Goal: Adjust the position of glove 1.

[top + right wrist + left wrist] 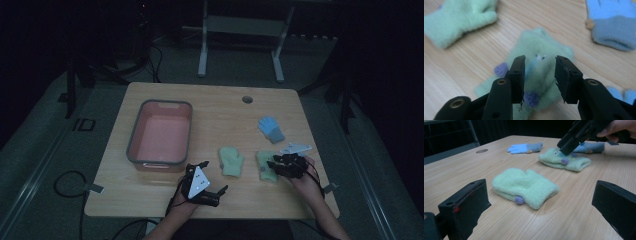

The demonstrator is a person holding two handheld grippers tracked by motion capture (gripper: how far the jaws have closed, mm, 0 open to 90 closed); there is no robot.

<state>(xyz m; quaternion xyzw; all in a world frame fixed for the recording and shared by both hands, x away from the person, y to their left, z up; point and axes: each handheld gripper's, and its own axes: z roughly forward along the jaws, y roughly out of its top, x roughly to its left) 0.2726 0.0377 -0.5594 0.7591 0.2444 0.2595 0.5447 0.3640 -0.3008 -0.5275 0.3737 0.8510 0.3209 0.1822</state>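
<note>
My right jaws [540,75] hang parted just above the fluffy pale-green fleece mitten with purple pom-poms [541,50], which lies flat on the wooden tabletop [215,107] and isn't gripped. It looks soft, light and limp, so I'd pinch a thick fold mid-palm. My left jaws [541,202] stand wide, empty.

The room is dim, its far side almost black. A light wooden table [165,200] with rounded corners stands on a grey floor [35,165]; a round cable hole [247,99] sits near its far edge, toward the far right corner. Beyond that edge, the 2 pale legs of a white frame [240,30] rise from the floor. Dark cables [65,182] loop on the floor by the near left corner.
</note>
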